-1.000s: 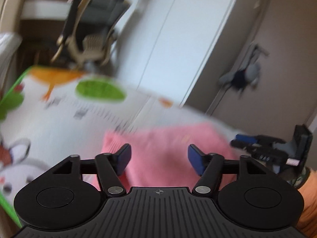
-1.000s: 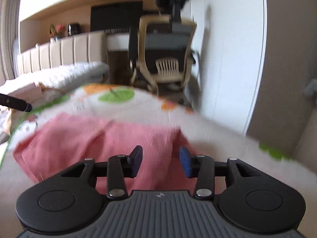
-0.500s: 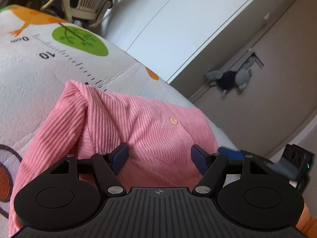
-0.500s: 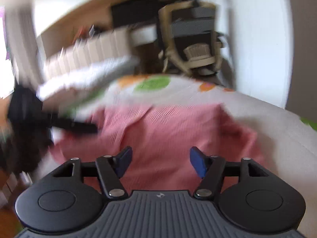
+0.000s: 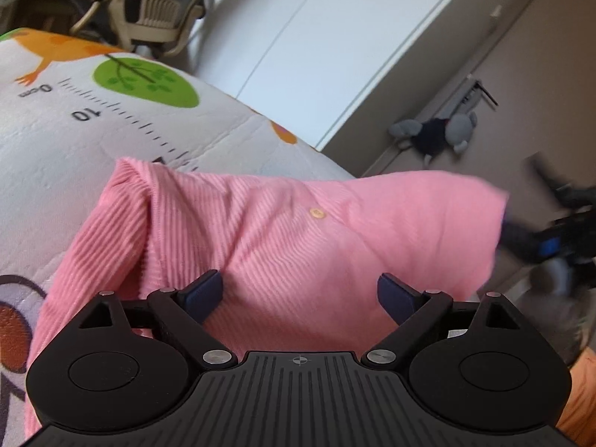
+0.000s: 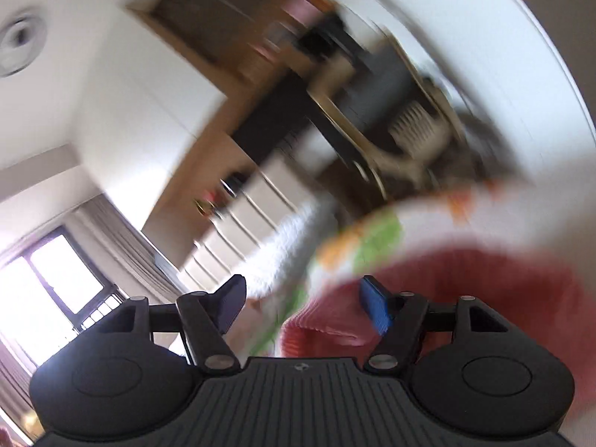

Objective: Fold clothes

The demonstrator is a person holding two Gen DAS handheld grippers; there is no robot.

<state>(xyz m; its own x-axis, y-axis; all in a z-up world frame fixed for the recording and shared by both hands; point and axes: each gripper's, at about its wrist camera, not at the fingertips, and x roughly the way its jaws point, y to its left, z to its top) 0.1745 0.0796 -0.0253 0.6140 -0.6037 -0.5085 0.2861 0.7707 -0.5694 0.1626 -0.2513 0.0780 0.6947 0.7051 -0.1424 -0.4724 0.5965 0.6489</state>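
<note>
Across the middle of the left wrist view lies the pink ribbed garment [image 5: 298,238], spread over a printed mat [image 5: 74,141], with a small pale button [image 5: 317,213] near its centre and a folded seam running down its left side. Reaches from the middle left of the frame to the middle right, where its edge goes soft with blur. Just below it, at lower centre, left gripper [image 5: 300,292] with blue pads spread wide apart, nothing between them, fabric behind. On the mat at upper left: a green tree print [image 5: 145,83], ruler marks with "10", an orange bird's foot. Farther out, at top left, an office chair [image 5: 156,11]; at upper centre, white cabinet doors [image 5: 335,37]; at upper right, a grey plush toy [image 5: 436,134] against the wall. At middle right, the blurred dark shape of the other tool.

Lower right of the right wrist view, heavily blurred and tilted: the same garment [image 6: 484,298], reddish. Right gripper [image 6: 301,305] at lower centre, pads parted and empty, right pad in front of the cloth. Window [image 6: 44,290] at lower left.
</note>
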